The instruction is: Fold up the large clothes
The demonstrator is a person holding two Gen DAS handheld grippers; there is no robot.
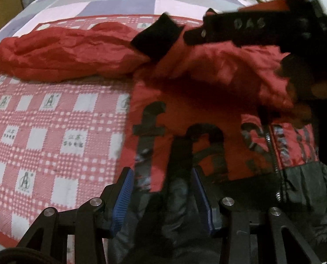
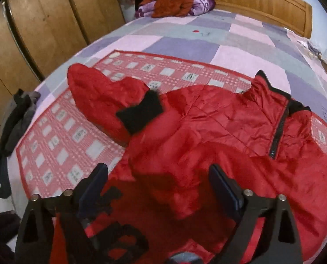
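- On the bed (image 2: 185,44), over a pink-and-white checked woven blanket (image 1: 42,132), a shiny red padded jacket with black cuffs and black lettering (image 2: 218,127) is lying spread and rumpled.
- You are holding your left claw (image 1: 163,195) partly closed on a bunched fold of the jacket's dark grey lower hem (image 1: 172,198), its blue ribbed pads pressing the fabric from both sides.
- Your right claw (image 2: 161,189) is standing wide above the red fabric, nothing caught between its pads; in the left wrist view it is showing as a blurred black shape at upper right.
- One red sleeve with a black cuff (image 2: 139,112) is lying folded across the jacket's left side, its cuff resting near the chest.
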